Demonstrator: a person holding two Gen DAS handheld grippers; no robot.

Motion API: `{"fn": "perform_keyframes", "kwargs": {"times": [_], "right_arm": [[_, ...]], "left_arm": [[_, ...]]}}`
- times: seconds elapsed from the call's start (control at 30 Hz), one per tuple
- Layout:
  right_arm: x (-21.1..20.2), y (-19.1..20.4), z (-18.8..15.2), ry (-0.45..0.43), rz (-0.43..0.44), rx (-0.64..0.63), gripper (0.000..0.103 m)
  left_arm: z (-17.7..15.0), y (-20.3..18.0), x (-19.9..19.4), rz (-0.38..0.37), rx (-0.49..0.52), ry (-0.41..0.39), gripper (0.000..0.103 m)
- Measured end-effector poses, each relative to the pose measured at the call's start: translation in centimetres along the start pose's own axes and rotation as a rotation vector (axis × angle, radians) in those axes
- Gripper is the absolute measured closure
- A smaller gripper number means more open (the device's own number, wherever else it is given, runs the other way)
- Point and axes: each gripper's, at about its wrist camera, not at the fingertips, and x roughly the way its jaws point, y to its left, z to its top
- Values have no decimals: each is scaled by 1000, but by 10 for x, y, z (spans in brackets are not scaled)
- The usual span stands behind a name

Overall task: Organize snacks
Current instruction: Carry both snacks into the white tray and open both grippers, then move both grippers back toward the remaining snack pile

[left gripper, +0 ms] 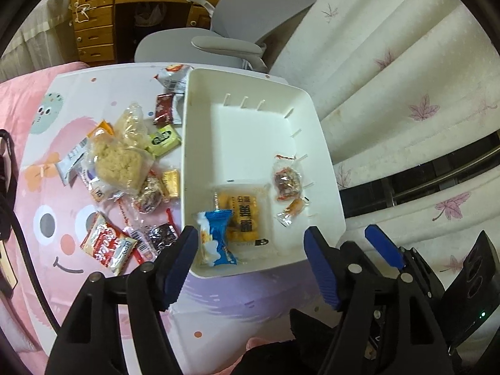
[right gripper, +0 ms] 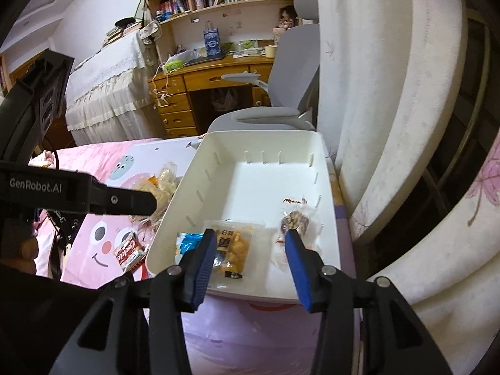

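Tabletop bin (left gripper: 312, 118) beyond hand-held gripper (left gripper: 253, 243)

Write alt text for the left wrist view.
The open left gripper hovers over a white bin holding a blue-wrapped snack, a yellow snack pack and two small candies. More wrapped snacks lie scattered on the pink cartoon tabletop beside it.
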Motion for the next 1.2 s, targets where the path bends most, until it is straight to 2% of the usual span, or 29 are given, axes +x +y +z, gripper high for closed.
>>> {"fn": "perform_keyframes", "kwargs": {"times": [0.2,0.47,0.53,0.67,0.93,1.2], "right_arm": [[3,10,-6,36,25,-4,57],[9,38,-19,127,65,-10,57],[9,47,-20,134,65,-13,57],[12,73,-23,150,72,-7,57],[14,128,-29,159,75,21,57],[22,181,-41,169,66,104,57]], "left_arm": [[-7,14,-9,48,-29,-10,31],[-24,47,-28,107,-48,-49,31],[-26,58,-31,133,-50,-50,26],[-30,88,-40,167,-65,-35,24],[-36,145,-70,181,-63,-37,24],[-38,195,-96,179,-11,-33,23]]}}
